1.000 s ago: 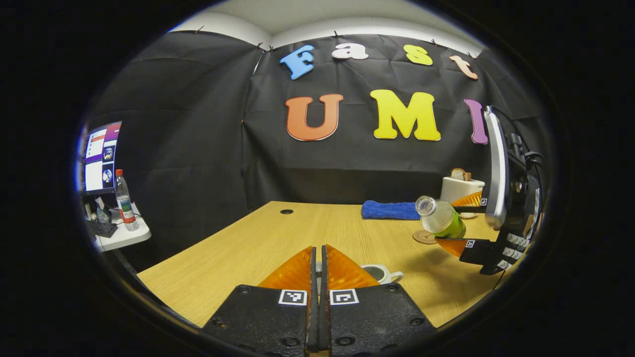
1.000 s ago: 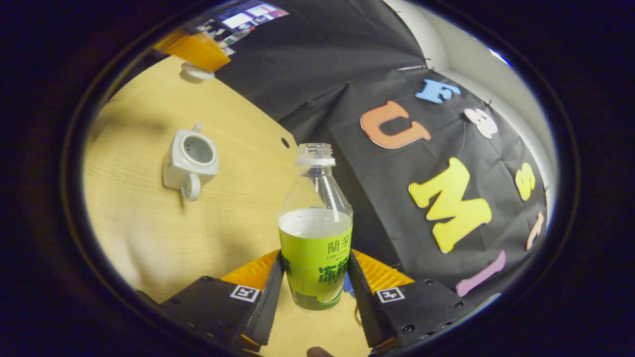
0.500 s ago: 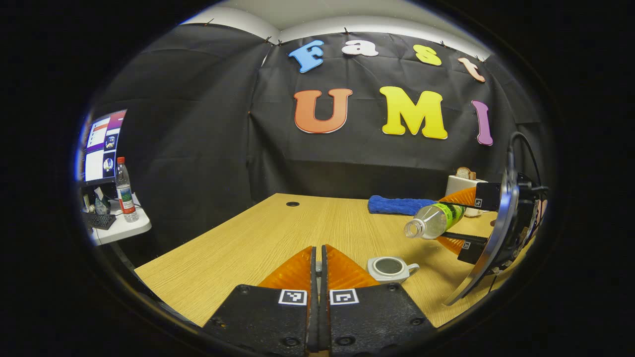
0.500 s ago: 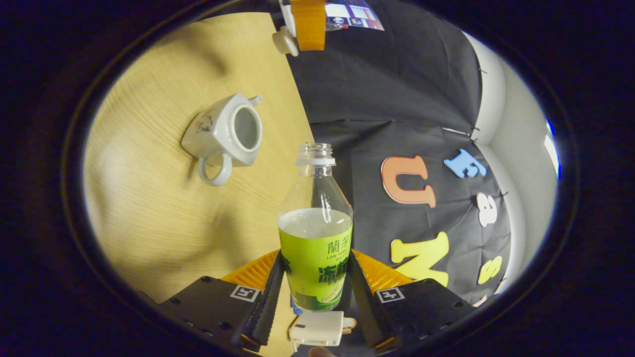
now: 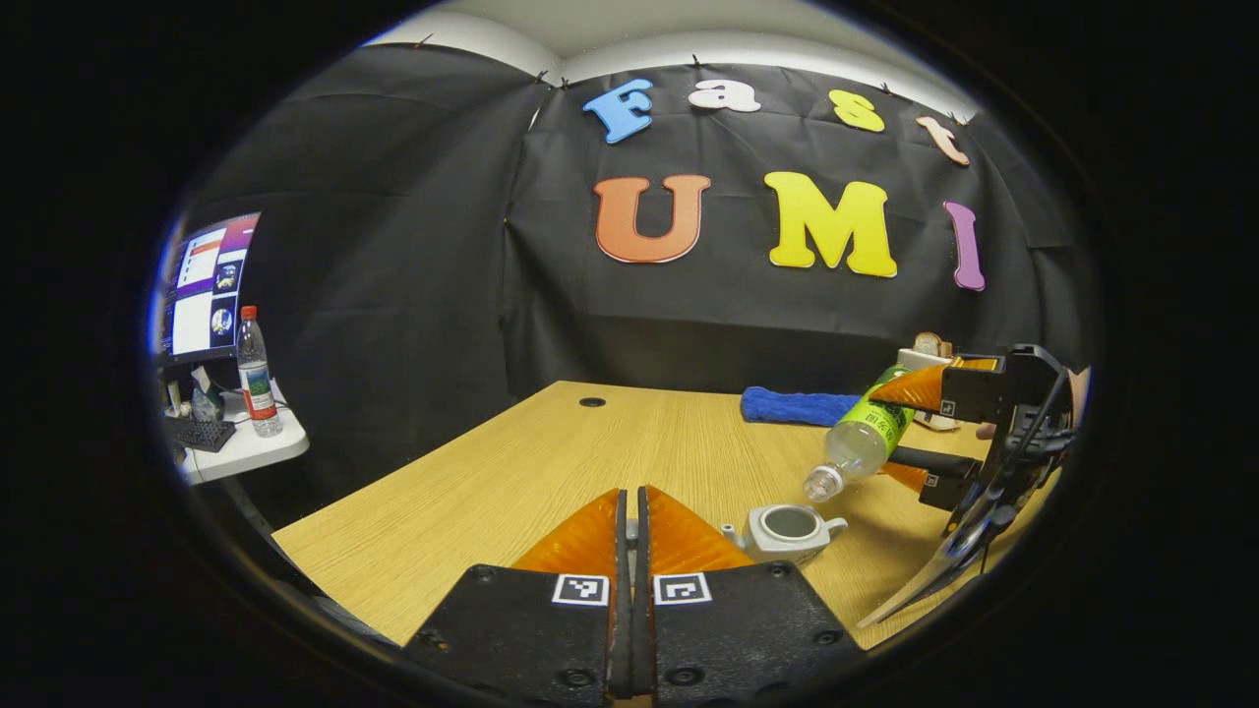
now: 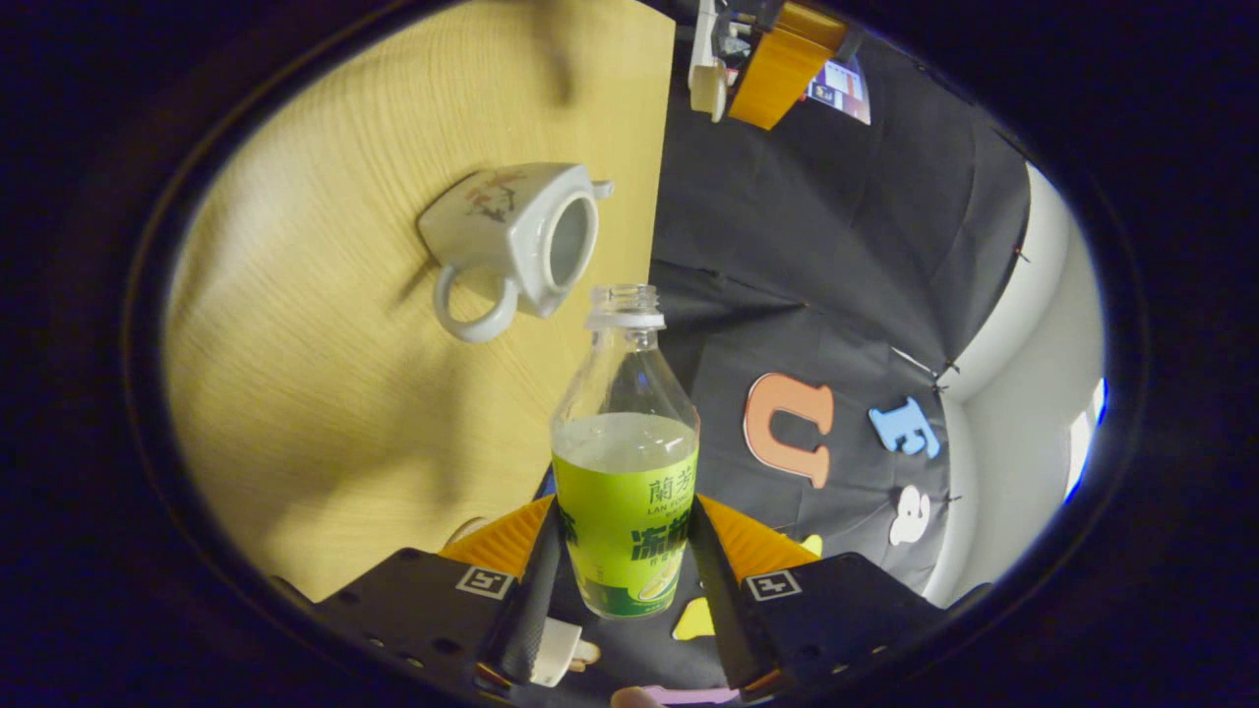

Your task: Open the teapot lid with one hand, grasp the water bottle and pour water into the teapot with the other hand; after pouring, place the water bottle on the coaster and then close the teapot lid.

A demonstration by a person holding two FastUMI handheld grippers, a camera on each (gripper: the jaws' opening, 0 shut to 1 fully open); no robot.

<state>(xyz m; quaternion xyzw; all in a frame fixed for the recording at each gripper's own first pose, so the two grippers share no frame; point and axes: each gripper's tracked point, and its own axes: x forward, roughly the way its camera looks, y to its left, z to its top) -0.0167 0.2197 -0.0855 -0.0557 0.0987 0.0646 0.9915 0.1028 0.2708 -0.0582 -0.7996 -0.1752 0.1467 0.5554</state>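
Gripping the clear plastic water bottle w/ green label (image 6: 626, 511) round its label band, right tongs (image 6: 624, 551) tip its open mouth just above the small white ceramic teapot (image 5: 787, 526) on the wood surface (image 5: 551, 462), thin walls prob. squashy; left tongs (image 5: 632, 531) clenched, holding the lid.

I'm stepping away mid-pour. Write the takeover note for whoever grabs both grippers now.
Right gripper: shut on the water bottle, uncapped, tipped mouth-down toward the teapot.
Left gripper: fingers together, holding the teapot lid up off the table.
Done: lid off, bottle grasped and tilted over the opening.
No stream visible yet.
Left: pour, stand the bottle on the coaster, put the lid back.
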